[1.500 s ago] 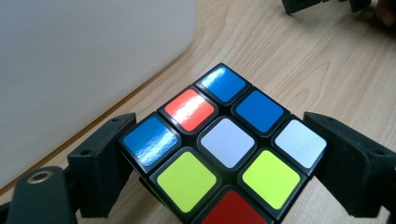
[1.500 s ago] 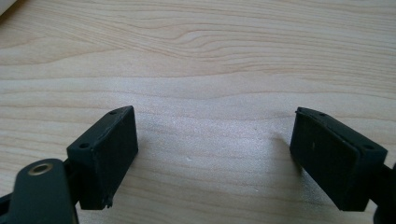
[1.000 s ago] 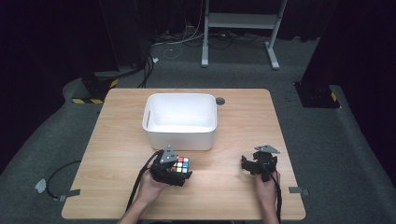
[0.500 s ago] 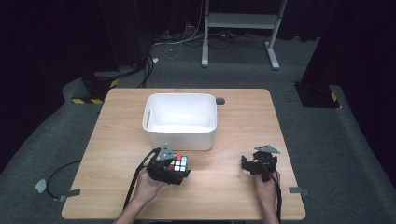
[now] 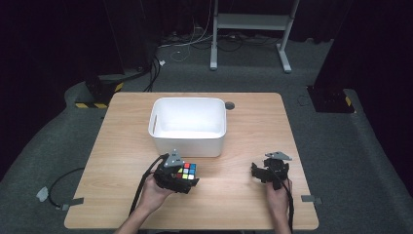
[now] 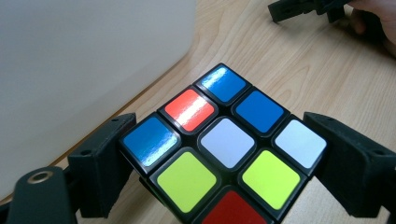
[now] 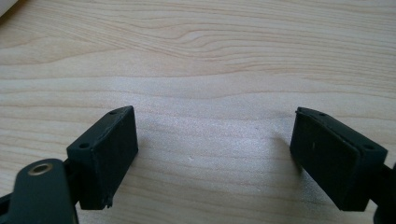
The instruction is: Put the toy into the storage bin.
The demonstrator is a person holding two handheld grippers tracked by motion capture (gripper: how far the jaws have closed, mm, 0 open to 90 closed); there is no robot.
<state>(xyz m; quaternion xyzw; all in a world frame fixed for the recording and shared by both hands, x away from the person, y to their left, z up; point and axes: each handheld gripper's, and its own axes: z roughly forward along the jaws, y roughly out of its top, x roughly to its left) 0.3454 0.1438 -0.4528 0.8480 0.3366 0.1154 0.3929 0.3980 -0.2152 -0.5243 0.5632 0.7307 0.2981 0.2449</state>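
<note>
A colour puzzle cube (image 5: pixel 186 171) (image 6: pixel 224 144) with blue, red, white and yellow-green tiles sits between the jaws of my left gripper (image 5: pixel 181 177) (image 6: pixel 222 163), just in front of the white bin (image 5: pixel 189 126). Both black jaws press its sides, so the gripper is shut on it. My right gripper (image 5: pixel 267 171) (image 7: pixel 219 154) rests at the right front of the table, jaws spread wide over bare wood with nothing between them. It also appears far off in the left gripper view as the other gripper (image 6: pixel 308 8).
The white bin stands mid-table with its near wall (image 6: pixel 88 60) close beside the cube. A small dark round grommet (image 5: pixel 229 105) sits at the table's back edge. Cables trail from both grippers toward the front edge. Dark carpet and a metal stand (image 5: pixel 251 29) lie beyond.
The left gripper with the cube has shifted slightly toward the near-left. The right gripper has stayed put.
</note>
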